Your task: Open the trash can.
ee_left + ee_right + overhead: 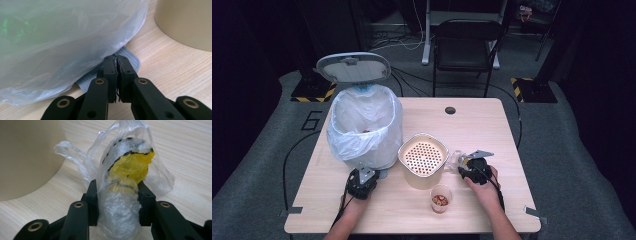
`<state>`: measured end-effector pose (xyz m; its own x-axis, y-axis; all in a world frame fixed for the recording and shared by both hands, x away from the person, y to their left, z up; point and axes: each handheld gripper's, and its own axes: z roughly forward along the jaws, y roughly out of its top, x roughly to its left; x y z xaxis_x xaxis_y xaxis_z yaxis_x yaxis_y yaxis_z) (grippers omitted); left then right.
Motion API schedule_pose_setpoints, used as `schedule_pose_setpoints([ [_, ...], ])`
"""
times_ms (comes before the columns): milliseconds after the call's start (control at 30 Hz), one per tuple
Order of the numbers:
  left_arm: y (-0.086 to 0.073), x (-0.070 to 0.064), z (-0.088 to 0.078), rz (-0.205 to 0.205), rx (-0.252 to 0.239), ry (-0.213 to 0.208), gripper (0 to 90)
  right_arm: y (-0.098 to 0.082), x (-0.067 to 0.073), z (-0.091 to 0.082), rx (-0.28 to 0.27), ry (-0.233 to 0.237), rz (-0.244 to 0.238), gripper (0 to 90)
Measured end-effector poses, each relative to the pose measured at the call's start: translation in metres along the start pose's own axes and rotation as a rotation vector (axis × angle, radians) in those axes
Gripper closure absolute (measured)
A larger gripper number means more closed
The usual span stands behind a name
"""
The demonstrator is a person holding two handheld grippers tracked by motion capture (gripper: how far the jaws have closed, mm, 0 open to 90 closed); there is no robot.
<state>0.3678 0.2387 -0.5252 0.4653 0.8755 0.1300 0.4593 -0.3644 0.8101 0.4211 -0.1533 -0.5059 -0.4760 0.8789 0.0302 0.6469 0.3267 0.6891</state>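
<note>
A pedal bin (364, 125) with a white liner stands at the table's left, its grey lid (353, 66) raised. My left gripper (374, 176) is at the bin's base, jaws shut with nothing between them. In the left gripper view its tips (117, 60) rest on the grey ribbed pedal (131, 58) under the liner (62, 37). My right gripper (465, 165), right of the beige container (423, 159), is shut on a crumpled clear plastic bag. In the right gripper view the bag (130, 167) has something yellow inside and rises between the jaws (117, 188).
The beige container has a perforated top and sits mid-table. A small clear cup (441, 198) with brownish bits stands near the front edge. A cable hole (450, 110) is at the table's far side. A black chair (467, 45) stands behind the table.
</note>
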Motion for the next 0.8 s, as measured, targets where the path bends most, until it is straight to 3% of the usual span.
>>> schedule_pose_setpoints([
  [333,0.0,0.0,0.0,0.001,-0.003,0.002,86.6,0.002,-0.003,-0.008,-0.015,0.004,0.034,63.4],
  [500,0.0,0.001,0.0,-0.008,-0.009,-0.006,86.6,0.003,-0.008,-0.016,-0.033,0.008,0.016,63.8],
  [700,0.0,0.0,0.0,-0.001,-0.001,-0.007,86.7,0.003,-0.01,-0.021,-0.035,0.012,0.044,63.7],
  [800,0.001,0.0,0.0,0.003,0.001,-0.004,86.7,0.003,-0.011,-0.022,-0.039,0.012,0.032,63.7],
])
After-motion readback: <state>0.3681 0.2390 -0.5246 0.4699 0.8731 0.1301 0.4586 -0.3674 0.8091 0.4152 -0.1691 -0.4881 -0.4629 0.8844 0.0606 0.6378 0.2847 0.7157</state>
